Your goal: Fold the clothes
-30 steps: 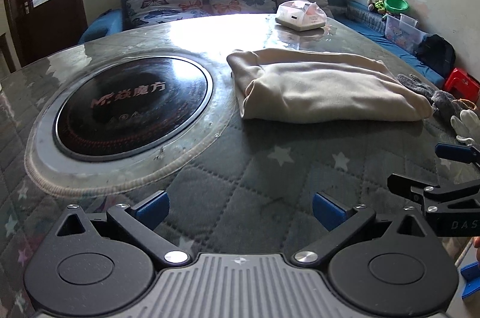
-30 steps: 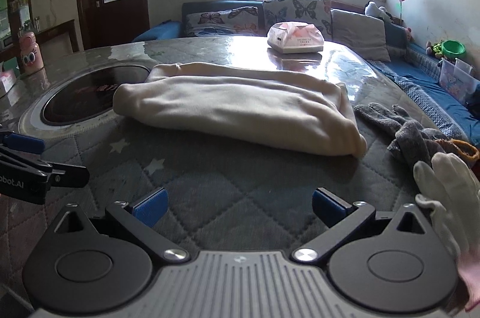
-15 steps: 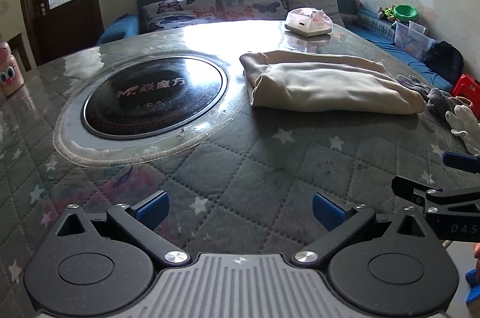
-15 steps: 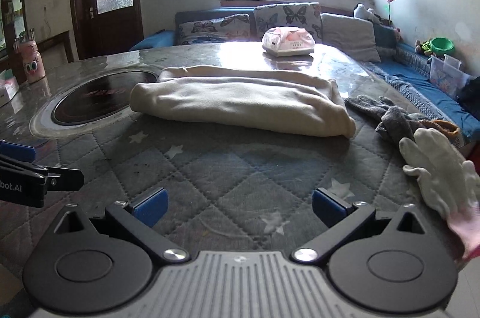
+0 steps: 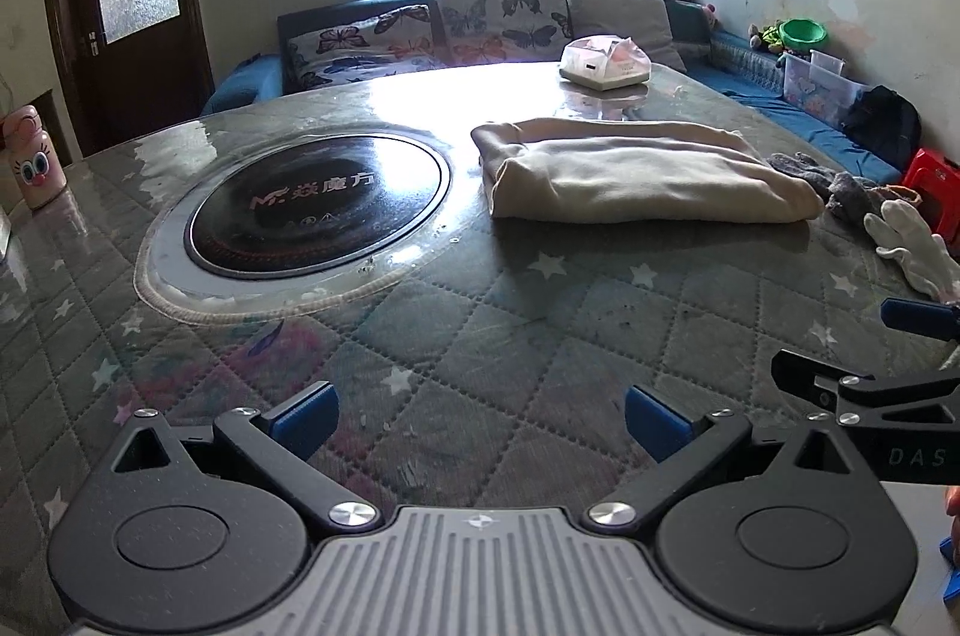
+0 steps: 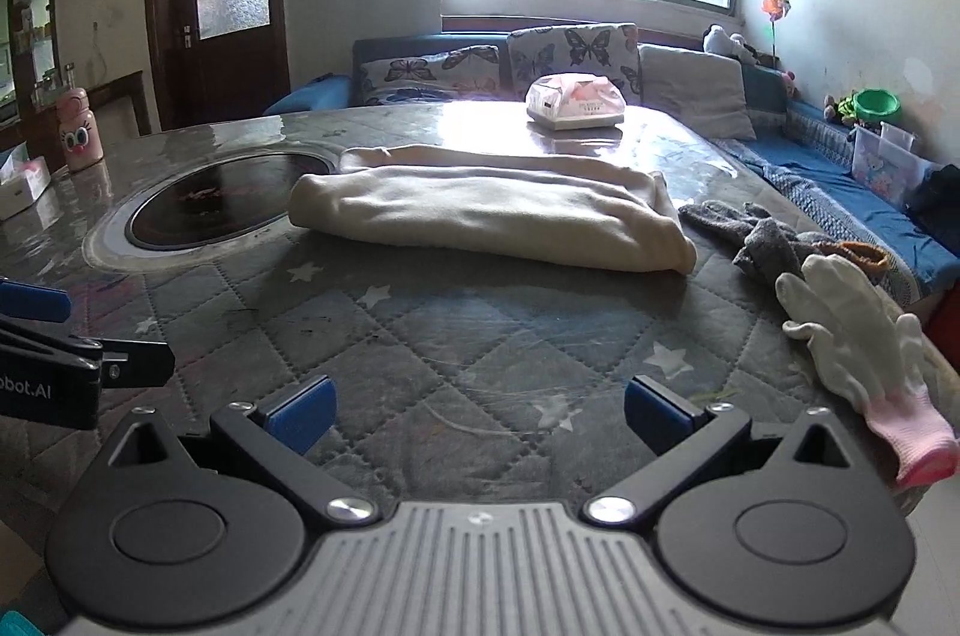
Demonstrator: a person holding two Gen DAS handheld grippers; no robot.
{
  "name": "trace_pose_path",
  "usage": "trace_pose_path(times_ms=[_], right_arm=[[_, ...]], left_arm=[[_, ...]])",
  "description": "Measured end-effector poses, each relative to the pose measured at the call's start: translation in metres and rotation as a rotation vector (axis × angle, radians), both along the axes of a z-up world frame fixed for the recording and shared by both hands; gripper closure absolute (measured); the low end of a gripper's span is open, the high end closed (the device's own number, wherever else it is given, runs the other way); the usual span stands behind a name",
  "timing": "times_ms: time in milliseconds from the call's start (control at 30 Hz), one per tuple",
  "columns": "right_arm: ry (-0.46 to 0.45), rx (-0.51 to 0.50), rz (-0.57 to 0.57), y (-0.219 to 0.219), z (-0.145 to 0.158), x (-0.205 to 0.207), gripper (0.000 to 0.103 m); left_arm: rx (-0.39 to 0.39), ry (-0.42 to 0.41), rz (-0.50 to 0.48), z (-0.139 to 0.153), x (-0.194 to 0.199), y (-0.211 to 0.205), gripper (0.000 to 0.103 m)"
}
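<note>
A broad table (image 5: 480, 336) fills both views, its top a quilted grey-green cover stitched in diamonds and dotted with pale stars, under a clear glossy sheet that mirrors the window light. At the left edge stands a pink cartoon-eyed bottle (image 5: 33, 156). Next comes a round black glass cooktop (image 5: 318, 201), set flush in a pale ring and printed with lettering. Right of it, touching the ring's far side, lies the cream garment (image 5: 642, 180), soft and matte, folded into a long thick bundle on the table's middle; in the right wrist view it (image 6: 492, 216) sits straight ahead. Beyond it rests a white tissue box (image 5: 606, 63). Further right lie crumpled grey knit gloves (image 5: 840, 186) and a white glove (image 5: 918, 246) with a pink cuff at the table's edge. Behind, a blue sofa (image 5: 252, 78) carries butterfly-print cushions beneath a bright window, a dark wooden door to the left. The left gripper (image 5: 480, 417) and the right gripper (image 6: 477, 414) both hover over the near table with blue-padded fingers spread wide, holding nothing.
</note>
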State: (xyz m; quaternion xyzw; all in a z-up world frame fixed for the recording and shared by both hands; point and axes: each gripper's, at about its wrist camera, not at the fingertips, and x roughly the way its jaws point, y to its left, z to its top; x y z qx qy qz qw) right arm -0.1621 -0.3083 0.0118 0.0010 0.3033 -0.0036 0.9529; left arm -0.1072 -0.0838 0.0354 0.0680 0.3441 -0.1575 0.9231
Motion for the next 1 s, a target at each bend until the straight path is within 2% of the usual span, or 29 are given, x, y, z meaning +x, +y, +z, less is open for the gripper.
trace_pose_path(times_ms=[500,1000], right_arm=[[-0.028,-0.029,-0.033,0.004,0.016,-0.024,0.000],[-0.018,-0.042,-0.063,0.006,0.011,-0.036,0.000]], left_arm=[[-0.012,-0.036,-0.038,0.006,-0.022,0.002,0.000],[0.000,-0.038,-0.060,0.003,-0.027,-0.003,0.000]])
